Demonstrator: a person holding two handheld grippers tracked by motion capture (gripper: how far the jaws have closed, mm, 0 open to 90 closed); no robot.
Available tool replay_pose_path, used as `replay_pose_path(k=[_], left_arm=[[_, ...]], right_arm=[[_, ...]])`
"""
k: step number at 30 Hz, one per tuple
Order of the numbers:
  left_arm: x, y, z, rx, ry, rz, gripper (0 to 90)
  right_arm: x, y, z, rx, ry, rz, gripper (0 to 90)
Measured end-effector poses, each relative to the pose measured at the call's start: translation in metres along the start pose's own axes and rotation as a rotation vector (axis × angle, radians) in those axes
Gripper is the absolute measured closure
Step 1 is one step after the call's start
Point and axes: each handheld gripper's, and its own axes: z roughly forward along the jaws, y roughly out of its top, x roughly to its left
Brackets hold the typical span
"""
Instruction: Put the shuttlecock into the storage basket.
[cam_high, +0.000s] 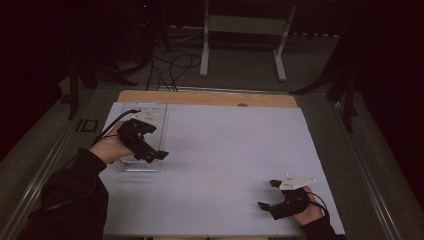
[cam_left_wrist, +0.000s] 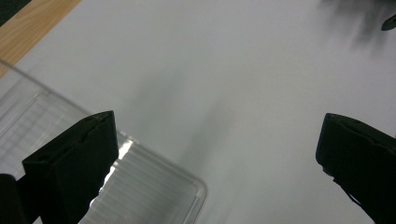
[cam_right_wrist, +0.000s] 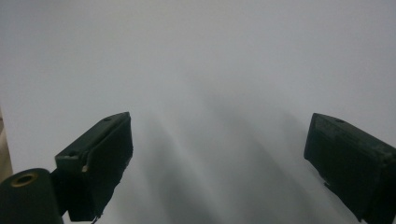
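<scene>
The left gripper (cam_left_wrist: 217, 140) has its jaws released, spread wide with nothing between them. In the left gripper view, one jaw hangs over the near corner of a clear tray (cam_left_wrist: 154, 186), a flat ribbed plastic piece with rounded corners; the other jaw stands well off to the side above bare sheet. Whether the jaw touches the tray cannot be told. Beyond the jaws lies only the pale sheet (cam_left_wrist: 233, 70), and past its far edge a strip of wooden bench (cam_left_wrist: 32, 28).

In the high view the left gripper (cam_high: 159, 155) sits over the tray (cam_high: 157, 112), its jaws pointing across the tray's near right edge toward the middle of the sheet. The left hand (cam_high: 112, 146) holds it from behind, a dark sleeve trailing back and a cable looping away from the gripper's rear.

The right gripper (cam_right_wrist: 217, 154) is likewise released, jaws wide apart and holding nothing. Ahead of them is plain sheet (cam_right_wrist: 210, 56), with soft shadows under each jaw.

In the high view the right gripper (cam_high: 267, 194) rests low near the sheet's (cam_high: 230, 150) front right corner, its jaws pointing left, well apart from the tray. The right hand (cam_high: 310, 211) grips it from behind. The wooden bench (cam_high: 210, 98) shows as a band behind the sheet.
</scene>
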Motion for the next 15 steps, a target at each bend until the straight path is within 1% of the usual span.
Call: replay_pose_path(k=[3,4,5,6,7,8,9,10,15], left_arm=[[-0.003,0.003,0.003,0.0,-0.004,0.006,0.0],[-0.006,0.006,0.006,-0.004,-0.015,0.014,0.1],[-0.006,0.006,0.006,-0.004,-0.015,0.014,0.0],[-0.009,0.009,0.008,0.001,-0.018,0.027,0.0],[-0.009,0.009,0.008,0.001,-0.018,0.027,0.0],[-0.012,0.012,0.01,0.008,-0.023,0.041,0.0],[-0.012,0.012,0.01,0.008,-0.023,0.041,0.0],[-0.015,0.015,0.013,0.012,-0.025,0.052,0.0],[-0.02,0.018,0.019,0.003,-0.04,0.062,0.0]], right_arm=[[0.0,0.0,0.0,0.0,0.001,-0.001,7.9],[0.001,0.0,0.0,0.001,0.0,-0.002,7.9],[0.001,0.0,0.0,0.0,0.002,-0.001,7.9],[0.001,0.0,0.0,-0.001,0.001,-0.002,7.9],[0.001,0.0,0.0,-0.001,0.001,-0.002,7.9],[0.0,0.0,0.001,-0.001,0.004,-0.002,7.9],[0.0,0.0,0.001,-0.001,0.004,-0.002,7.9],[0.0,0.0,0.001,0.002,0.003,-0.003,7.9],[0.001,0.0,0.001,0.0,0.005,-0.005,7.9]])
